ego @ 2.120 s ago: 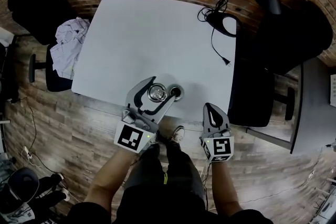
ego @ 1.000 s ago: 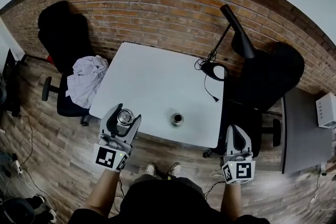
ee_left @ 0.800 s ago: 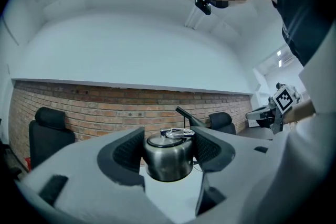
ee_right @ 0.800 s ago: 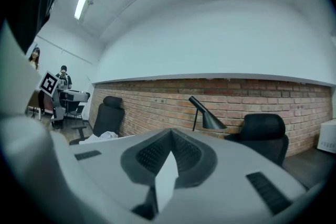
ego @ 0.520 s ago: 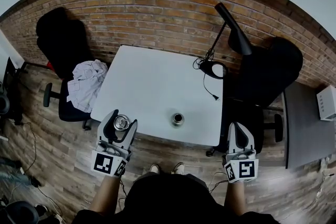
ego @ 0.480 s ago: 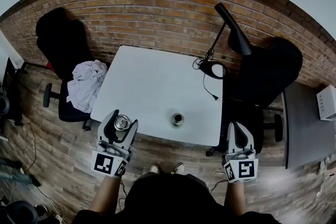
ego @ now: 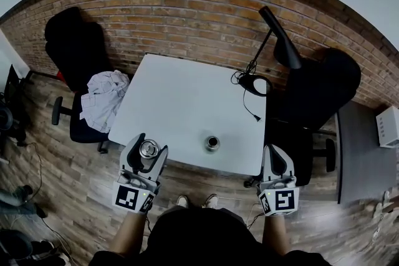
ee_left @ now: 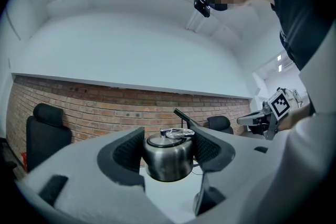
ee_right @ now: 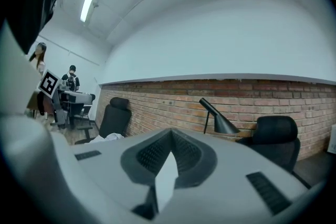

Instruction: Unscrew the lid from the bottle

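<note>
Head view showed the left gripper down near the person, with its 2 jaws squeezing the sides of a short shiny steel bottle. The bottle was by the front left corner of the white square table. I could not tell if it touched the top. The right gripper hung by the front right corner, over the wooden floor, with its jaws pressed together and nothing in them.

A bit farther, a small round steel piece with a dark middle stood alone on the table, well apart from the bottle. It looked to me like the lid, but it was too small to be sure. If so, the twisting was done and only setting the bottle down was left. That move would call for bringing the bottle over the table, standing it upright, then letting the jaws open.

Left gripper view showed what the head view could not: the bottle's round side and a thin ring on its top. It missed the small piece. Right gripper view showed its ribbed pads shut tight, and people far off.

Farthest back in the head view stood a black desk lamp and the red brick wall.
</note>
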`<state>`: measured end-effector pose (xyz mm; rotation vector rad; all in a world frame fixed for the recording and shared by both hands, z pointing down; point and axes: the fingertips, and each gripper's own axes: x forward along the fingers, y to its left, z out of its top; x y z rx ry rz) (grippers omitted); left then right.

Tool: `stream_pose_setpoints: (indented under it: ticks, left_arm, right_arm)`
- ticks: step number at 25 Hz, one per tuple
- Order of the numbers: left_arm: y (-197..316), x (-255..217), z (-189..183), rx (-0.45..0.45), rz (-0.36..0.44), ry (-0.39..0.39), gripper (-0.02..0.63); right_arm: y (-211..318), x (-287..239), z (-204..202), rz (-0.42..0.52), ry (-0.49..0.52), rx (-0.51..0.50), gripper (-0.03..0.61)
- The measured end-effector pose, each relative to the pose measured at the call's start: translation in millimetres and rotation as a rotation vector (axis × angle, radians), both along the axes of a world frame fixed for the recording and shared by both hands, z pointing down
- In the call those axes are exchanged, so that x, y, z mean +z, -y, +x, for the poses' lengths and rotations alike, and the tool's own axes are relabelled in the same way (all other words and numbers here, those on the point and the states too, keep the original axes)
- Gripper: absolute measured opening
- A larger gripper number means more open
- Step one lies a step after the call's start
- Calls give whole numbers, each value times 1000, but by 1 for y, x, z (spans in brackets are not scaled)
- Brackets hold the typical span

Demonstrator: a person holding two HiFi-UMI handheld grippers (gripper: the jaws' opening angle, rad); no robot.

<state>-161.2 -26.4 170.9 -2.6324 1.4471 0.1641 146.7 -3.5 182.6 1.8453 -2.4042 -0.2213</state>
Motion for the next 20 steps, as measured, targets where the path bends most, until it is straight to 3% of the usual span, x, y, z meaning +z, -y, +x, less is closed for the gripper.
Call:
stream_pose_setpoints:
  ticks: [20]
  left_arm:
    - [-16,0,-1,8,4,12,273]
  right_arm:
    - [-11,7,-17,4,14,-35,12]
